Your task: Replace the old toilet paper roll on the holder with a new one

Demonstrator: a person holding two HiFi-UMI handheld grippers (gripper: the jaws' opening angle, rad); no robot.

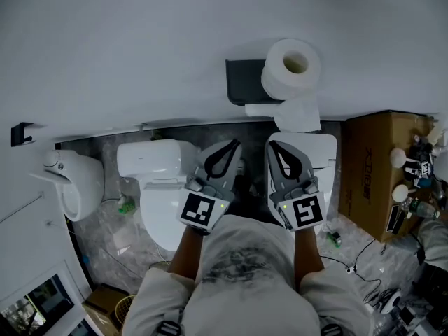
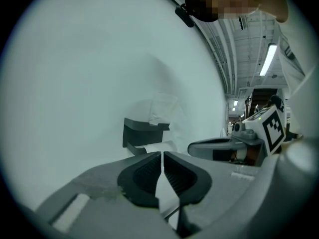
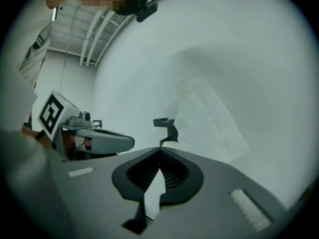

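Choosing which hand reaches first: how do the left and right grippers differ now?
In the head view, the grey left gripper sits below the dark wall holder; the grey right gripper sits below the white toilet paper roll. Their cube markers carry different patterns. Both are shut and empty.

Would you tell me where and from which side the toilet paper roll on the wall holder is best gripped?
Probably at its rim: one jaw in the open core, one outside the paper. The roll shows its core hole toward the person and the dark holder sits on its left, so come from the right with the right gripper, opening its shut jaws first.
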